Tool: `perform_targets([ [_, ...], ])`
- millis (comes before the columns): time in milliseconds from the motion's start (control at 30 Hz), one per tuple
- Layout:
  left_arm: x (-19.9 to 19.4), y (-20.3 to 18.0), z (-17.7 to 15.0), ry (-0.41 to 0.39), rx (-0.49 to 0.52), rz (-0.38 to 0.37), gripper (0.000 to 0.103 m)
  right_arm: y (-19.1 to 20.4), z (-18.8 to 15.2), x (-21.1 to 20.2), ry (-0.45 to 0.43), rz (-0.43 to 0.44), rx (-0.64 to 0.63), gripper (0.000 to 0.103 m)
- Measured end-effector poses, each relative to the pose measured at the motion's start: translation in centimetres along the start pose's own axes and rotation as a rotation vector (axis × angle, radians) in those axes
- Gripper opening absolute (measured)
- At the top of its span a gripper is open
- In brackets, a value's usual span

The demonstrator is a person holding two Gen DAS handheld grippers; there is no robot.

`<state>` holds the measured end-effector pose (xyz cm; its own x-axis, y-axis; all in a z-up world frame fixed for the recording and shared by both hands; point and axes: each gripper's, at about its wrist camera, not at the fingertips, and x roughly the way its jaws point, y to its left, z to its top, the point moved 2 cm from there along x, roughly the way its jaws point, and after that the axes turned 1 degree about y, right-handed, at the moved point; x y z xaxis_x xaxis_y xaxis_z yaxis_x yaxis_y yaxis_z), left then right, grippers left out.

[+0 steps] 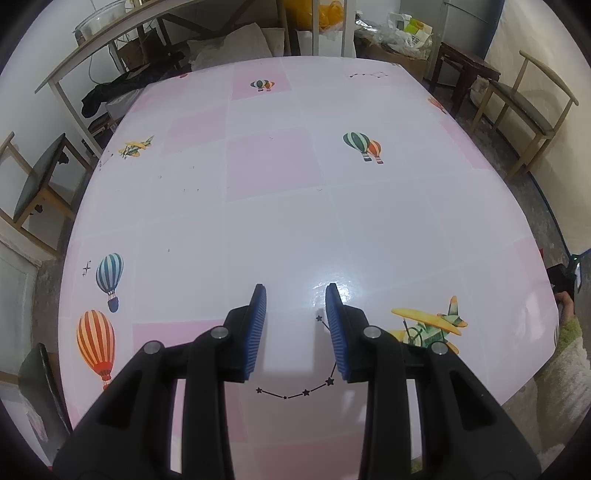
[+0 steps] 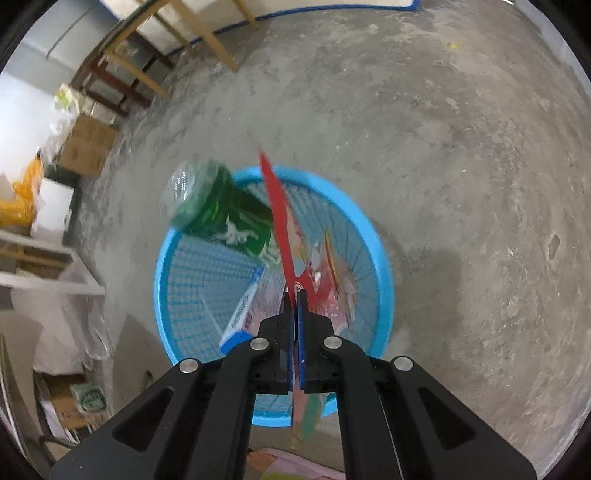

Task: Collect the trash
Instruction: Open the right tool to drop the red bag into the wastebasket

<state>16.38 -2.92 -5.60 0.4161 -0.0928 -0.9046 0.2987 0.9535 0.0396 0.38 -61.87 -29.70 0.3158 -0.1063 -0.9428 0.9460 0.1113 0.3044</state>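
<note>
My right gripper (image 2: 295, 293) is shut on a thin red wrapper (image 2: 277, 206), seen edge-on, directly over a round blue mesh basket (image 2: 184, 295) on the floor. A green plastic bottle (image 2: 214, 206) leans on the basket's far-left rim, and a blue-and-white box (image 2: 242, 317) and red packaging (image 2: 328, 280) lie inside. In the left wrist view my left gripper (image 1: 295, 291) hangs open above the pink patterned tablecloth (image 1: 280, 206), with nothing between its blue pads (image 1: 256, 325).
The basket stands on bare concrete floor (image 2: 461, 166). Cardboard boxes (image 2: 86, 147) and a white frame (image 2: 55, 266) sit to its left. Wooden chairs (image 1: 528, 110) flank the table, and clutter (image 1: 399, 33) lines the far wall. A sleeve (image 1: 565, 354) shows at the table's right edge.
</note>
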Motion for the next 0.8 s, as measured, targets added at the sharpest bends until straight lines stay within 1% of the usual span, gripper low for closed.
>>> perform_targets([
  [67, 0.1, 0.1, -0.1, 0.001, -0.009, -0.009, 0.031, 0.3, -0.6, 0.8, 0.042, 0.02, -0.001, 0.002],
  [200, 0.2, 0.0, -0.3, 0.005, -0.009, -0.026, 0.031, 0.3, -1.4, 1.7, 0.096, 0.02, -0.009, 0.003],
  [267, 0.1, 0.0, -0.5, 0.002, -0.007, -0.037, 0.035, 0.3, -1.7, 1.3, 0.106, 0.009, -0.029, 0.004],
  [300, 0.0, 0.1, -0.5, -0.004, -0.007, -0.042, 0.039, 0.2, -1.9, 1.0, 0.104, 0.007, -0.039, 0.005],
  [333, -0.2, 0.1, -0.6, -0.013, -0.006, -0.047, 0.041, 0.2, -2.0, 0.3, 0.102, 0.012, -0.055, 0.012],
  [367, -0.5, 0.1, -0.7, -0.025, -0.005, -0.053, 0.042, 0.2, -2.0, -0.3, 0.097, 0.013, -0.064, 0.025],
  [433, -0.9, 0.1, -0.9, -0.046, -0.002, -0.063, 0.048, 0.1, -2.2, -2.1, 0.066, 0.003, -0.089, 0.039],
  [567, -2.2, 0.2, -1.5, -0.1, 0.001, -0.084, 0.057, -0.2, -3.0, -6.9, -0.011, 0.008, -0.16, 0.044],
  [667, -3.6, 0.3, -2.1, -0.147, -0.004, -0.116, 0.062, 0.2, -4.3, -12.0, -0.105, 0.039, -0.231, 0.044],
  [700, -4.1, 0.3, -2.3, -0.168, -0.009, -0.126, 0.066, 0.6, -5.2, -14.1, -0.142, 0.055, -0.265, 0.045],
  [733, -4.9, 0.3, -2.5, -0.203, -0.017, -0.137, 0.072, 1.2, -6.2, -16.2, -0.18, 0.078, -0.307, 0.049],
  [767, -5.6, 0.3, -2.7, -0.229, -0.019, -0.145, 0.074, 1.7, -7.2, -18.1, -0.213, 0.089, -0.347, 0.055],
  [800, -6.5, 0.2, -3.0, -0.265, -0.019, -0.155, 0.078, 2.4, -8.3, -19.9, -0.247, 0.095, -0.39, 0.059],
])
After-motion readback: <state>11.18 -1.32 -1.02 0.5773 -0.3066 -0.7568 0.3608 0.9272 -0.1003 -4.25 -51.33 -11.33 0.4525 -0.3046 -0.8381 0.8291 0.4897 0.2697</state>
